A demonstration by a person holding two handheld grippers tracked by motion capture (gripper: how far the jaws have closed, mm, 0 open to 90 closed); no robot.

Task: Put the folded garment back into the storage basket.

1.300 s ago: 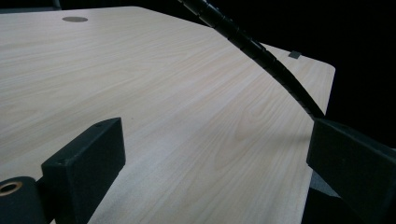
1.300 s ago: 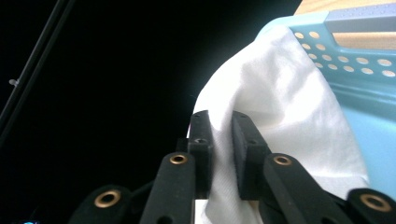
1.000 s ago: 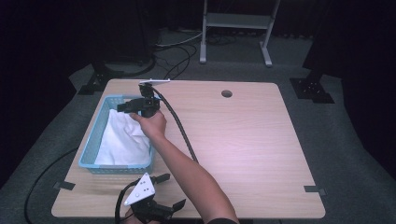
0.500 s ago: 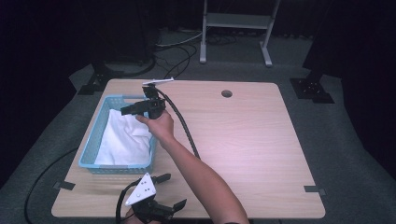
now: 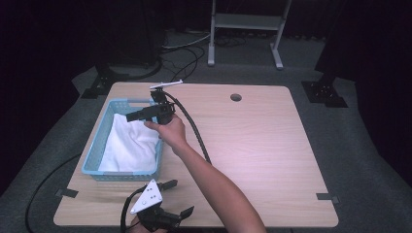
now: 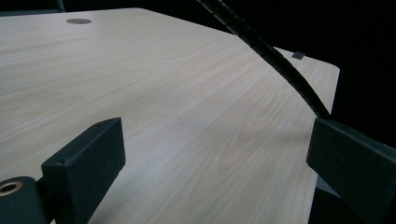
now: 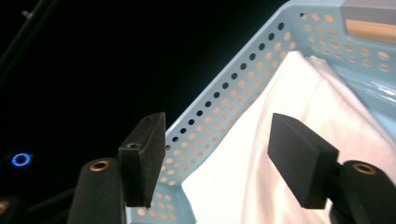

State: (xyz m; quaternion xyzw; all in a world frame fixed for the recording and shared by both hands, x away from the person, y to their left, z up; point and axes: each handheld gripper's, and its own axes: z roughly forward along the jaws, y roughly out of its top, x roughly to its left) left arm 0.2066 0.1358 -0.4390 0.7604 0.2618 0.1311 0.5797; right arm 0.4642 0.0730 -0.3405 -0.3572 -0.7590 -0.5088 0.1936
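white cloth (image 5: 130,143) partly behind right gripper (image 5: 133,115), basket (image 5: 95,154) rim possibly cropped

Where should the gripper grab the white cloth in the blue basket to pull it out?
Probably from above, at the rumpled fold in the middle of the white cloth. It lies loosely inside the blue basket, whose walls block the sides, and a raised fold fits between the jaws.

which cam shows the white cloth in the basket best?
High view: the whole white cloth shows, lying inside the blue basket below the right gripper. The right gripper view gives a close, overexposed part of it against the perforated wall, between open jaws. The left gripper view looks across bare table.
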